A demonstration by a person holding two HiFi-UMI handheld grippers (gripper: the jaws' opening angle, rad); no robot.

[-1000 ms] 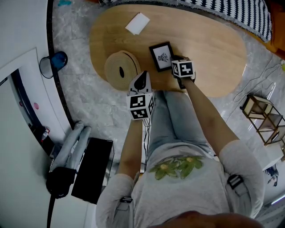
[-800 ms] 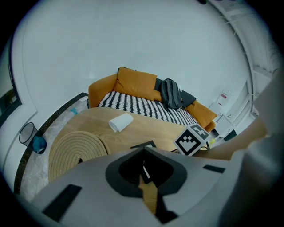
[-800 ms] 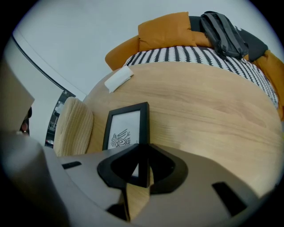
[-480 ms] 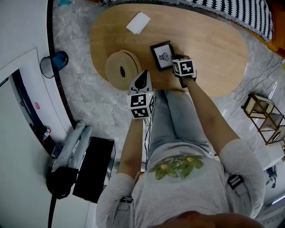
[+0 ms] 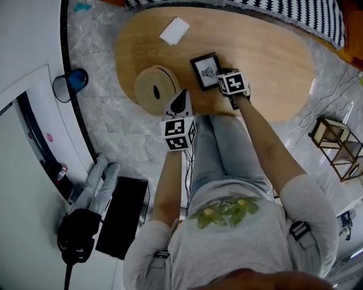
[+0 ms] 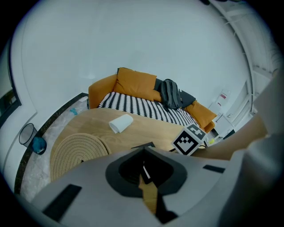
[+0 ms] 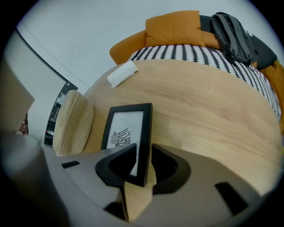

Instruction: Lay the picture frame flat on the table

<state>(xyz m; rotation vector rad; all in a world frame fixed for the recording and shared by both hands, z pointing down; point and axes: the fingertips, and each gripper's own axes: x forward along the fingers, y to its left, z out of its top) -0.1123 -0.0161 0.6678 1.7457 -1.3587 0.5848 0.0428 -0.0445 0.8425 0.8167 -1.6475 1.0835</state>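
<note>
The black picture frame [image 5: 206, 71] with a white print lies flat or nearly flat on the oval wooden table [image 5: 266, 62]. In the right gripper view the frame [image 7: 126, 133] has its near right edge between the jaws. My right gripper [image 5: 223, 76] [image 7: 143, 153] is opening, and a gap shows between the right jaw and the frame. My left gripper [image 5: 180, 102] hangs at the table's near edge beside a round woven mat [image 5: 154, 89]. In its own view the left gripper [image 6: 144, 150] has its jaws together with nothing between them.
A white rolled cloth [image 5: 175, 29] [image 7: 122, 73] lies at the table's far side. The woven mat [image 6: 75, 150] overhangs the left edge. A striped sofa [image 5: 295, 14] with orange cushions stands behind. A bin [image 5: 68, 81] and a wire shelf [image 5: 334, 147] stand on the floor.
Only the head view has shifted slightly. The frame and both grippers stay where they were.
</note>
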